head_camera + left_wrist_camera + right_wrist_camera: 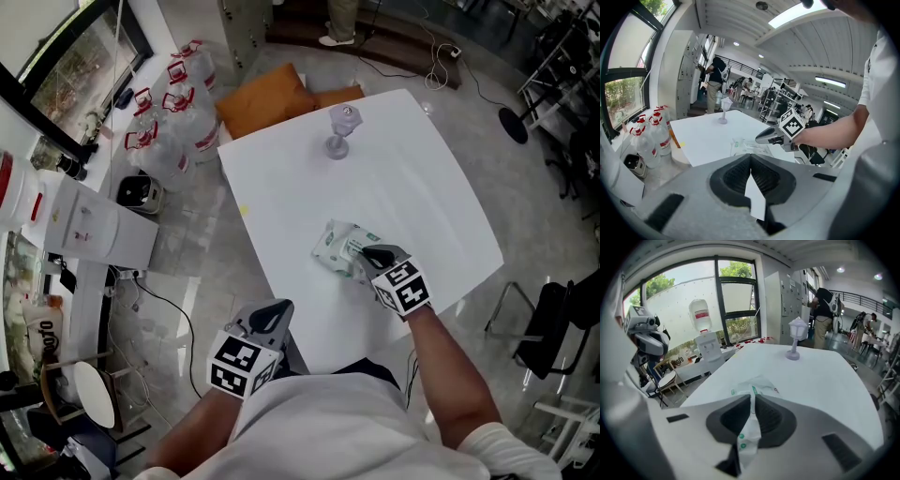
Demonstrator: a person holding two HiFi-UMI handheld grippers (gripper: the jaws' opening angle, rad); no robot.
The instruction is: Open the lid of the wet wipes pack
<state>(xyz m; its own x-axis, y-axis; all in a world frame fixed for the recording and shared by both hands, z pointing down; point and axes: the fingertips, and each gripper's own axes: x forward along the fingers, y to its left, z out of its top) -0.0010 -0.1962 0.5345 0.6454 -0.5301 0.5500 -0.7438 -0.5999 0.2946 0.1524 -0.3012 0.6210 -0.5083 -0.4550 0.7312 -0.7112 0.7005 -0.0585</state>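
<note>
Right gripper view shows the right gripper (pixel 752 400) almost closed, its jaws pinching a thin flap of the wet wipes pack (pixel 760 382), probably the lid. The pack lies on the white table (pixel 394 178), directly ahead of these jaws. Its long axis seems to run away from them. The left gripper (pixel 278 308) waits beyond the table edge with its jaws together and empty, clearly farther from the pack. No wipes show.

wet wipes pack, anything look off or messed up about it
The white-and-green soft plastic wet wipes pack sits bunched and askew on the white table. The right claw pinches a crumpled fold of its wrapper, so it isn't flat. Nothing looks spilled.
</note>
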